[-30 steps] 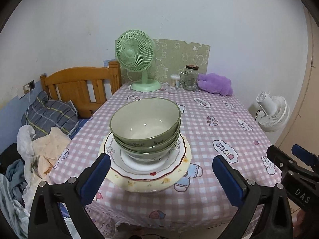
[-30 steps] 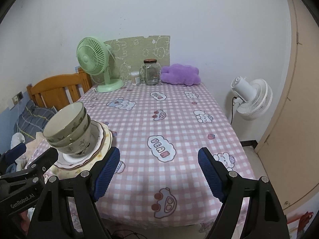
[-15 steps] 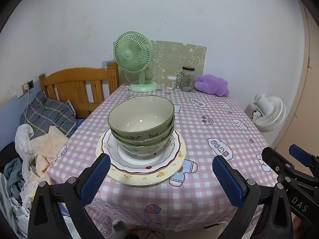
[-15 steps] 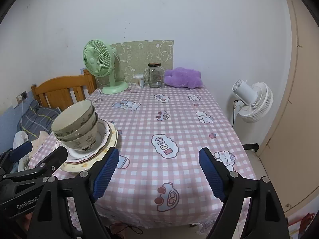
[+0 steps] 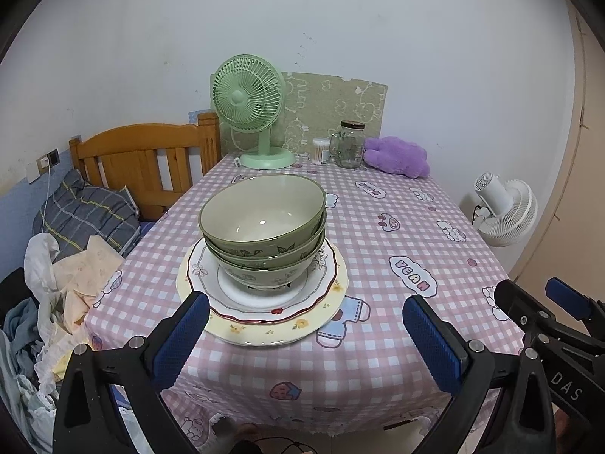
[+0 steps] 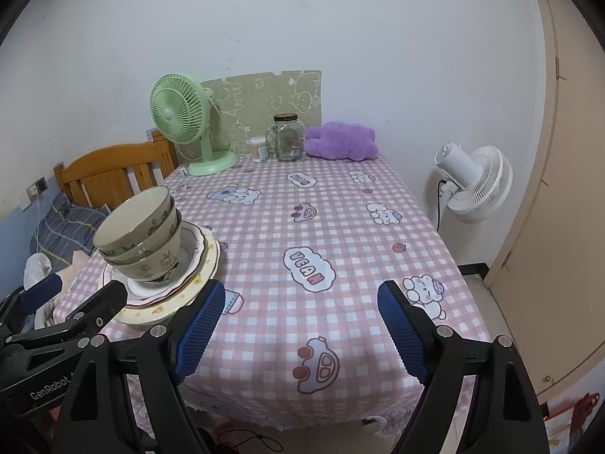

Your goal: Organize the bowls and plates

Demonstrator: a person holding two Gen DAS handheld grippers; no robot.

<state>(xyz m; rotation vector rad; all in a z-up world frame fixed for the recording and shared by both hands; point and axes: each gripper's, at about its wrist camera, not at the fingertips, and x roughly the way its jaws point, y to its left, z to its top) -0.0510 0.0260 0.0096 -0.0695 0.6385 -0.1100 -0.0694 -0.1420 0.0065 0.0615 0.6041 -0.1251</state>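
Left view: left gripper (image 5: 304,335) released, empty. Bowls (image 5: 263,227) nested on plates (image 5: 261,302) near the table's (image 5: 435,227) front-left edge, just ahead of the jaws. Risk: nudging the tall stack slides it off.
Right view: right gripper (image 6: 298,331) released, empty; stack sits left of it.

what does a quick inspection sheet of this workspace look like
surface: table under a pink checked cloth
job's things: three green bowls nested on two stacked plates, near the front left corner
clutter: green fan, glass jar, purple plush along the back edge
grippers: left tool and right tool open, holding nothing
cables: a thin cord on the floor under the table's front edge
surroundings: white fan, wooden headboard, laundry
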